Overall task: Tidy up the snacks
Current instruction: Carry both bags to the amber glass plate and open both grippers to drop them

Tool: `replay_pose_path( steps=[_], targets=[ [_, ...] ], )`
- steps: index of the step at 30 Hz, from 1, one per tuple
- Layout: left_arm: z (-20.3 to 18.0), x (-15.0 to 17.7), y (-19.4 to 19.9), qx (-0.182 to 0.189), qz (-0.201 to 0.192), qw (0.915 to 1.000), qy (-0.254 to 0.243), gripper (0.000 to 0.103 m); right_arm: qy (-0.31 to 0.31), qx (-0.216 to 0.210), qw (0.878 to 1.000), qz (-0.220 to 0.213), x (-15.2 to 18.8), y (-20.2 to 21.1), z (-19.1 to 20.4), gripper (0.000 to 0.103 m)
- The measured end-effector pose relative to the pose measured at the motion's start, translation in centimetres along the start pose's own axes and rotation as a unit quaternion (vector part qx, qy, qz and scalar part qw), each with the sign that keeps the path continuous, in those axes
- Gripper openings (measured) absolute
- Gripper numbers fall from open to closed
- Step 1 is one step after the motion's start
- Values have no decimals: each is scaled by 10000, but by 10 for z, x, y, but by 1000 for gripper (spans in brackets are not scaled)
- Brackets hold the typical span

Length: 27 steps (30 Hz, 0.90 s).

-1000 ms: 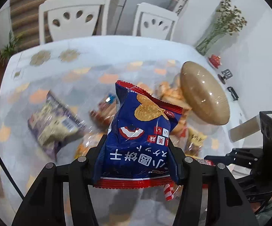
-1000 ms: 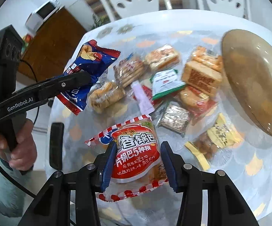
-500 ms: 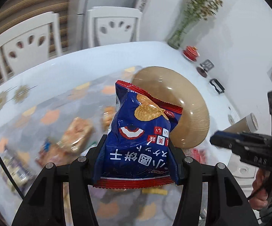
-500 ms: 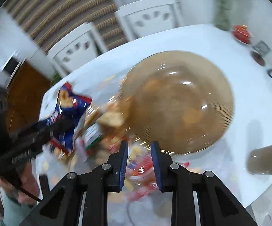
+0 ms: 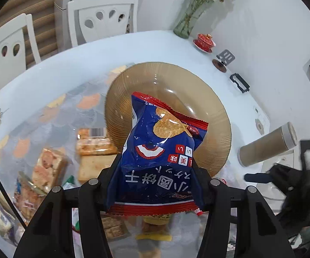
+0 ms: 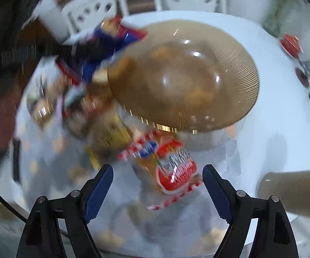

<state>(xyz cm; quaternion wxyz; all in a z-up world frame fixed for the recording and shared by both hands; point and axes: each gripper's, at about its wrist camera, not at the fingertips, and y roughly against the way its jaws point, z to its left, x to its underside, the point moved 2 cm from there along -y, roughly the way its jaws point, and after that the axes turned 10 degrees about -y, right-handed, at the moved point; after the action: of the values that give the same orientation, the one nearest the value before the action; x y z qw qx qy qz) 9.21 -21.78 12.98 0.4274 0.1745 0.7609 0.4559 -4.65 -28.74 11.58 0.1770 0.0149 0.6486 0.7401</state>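
My left gripper [image 5: 155, 185] is shut on a blue snack bag [image 5: 159, 150] with a red edge and holds it above the near rim of the amber glass plate [image 5: 217, 116]. The plate also shows in the right wrist view [image 6: 185, 79], with nothing in it. My right gripper [image 6: 157, 185] is open and empty. A red and orange snack bag [image 6: 172, 167] lies on the table just ahead of its fingers, near the plate's front rim. The blue bag shows blurred in the right wrist view [image 6: 110, 40].
Several snack packets [image 5: 90, 148] lie left of the plate. A beige cylinder bottle [image 5: 268, 148] lies right of the plate. A vase [image 5: 185, 28], a red teacup [image 5: 204, 40] and small black items stand at the back right. White chairs [image 5: 103, 15] stand behind the table.
My left gripper has carried the blue bag right, over the plate's edge. My right gripper closed on the red bag, then opened; the bag now lies on the table ahead of it.
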Motion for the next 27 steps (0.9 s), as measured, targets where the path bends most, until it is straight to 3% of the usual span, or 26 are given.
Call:
replay_pose_path(
  steps=[9, 12, 16, 23, 27],
  targets=[
    [-6, 4, -9, -2, 137, 9999, -36, 53, 530, -183, 9961, 685, -5, -76, -13, 83],
    [-6, 5, -12, -16, 181, 9998, -10, 53, 224, -389, 9960, 775, 1, -86, -16, 70],
    [-7, 5, -14, 0, 199, 9998, -1, 53, -53, -611, 9966, 552, 11, -72, -18, 52],
    [-11, 4, -15, -3, 205, 9997, -111, 53, -170, -1092, 9927, 477, 31, -29, -1, 52],
    [-11, 3, -10, -9, 141, 9998, -112, 53, -120, -1124, 9935, 120, 21, 15, 7, 52]
  ],
)
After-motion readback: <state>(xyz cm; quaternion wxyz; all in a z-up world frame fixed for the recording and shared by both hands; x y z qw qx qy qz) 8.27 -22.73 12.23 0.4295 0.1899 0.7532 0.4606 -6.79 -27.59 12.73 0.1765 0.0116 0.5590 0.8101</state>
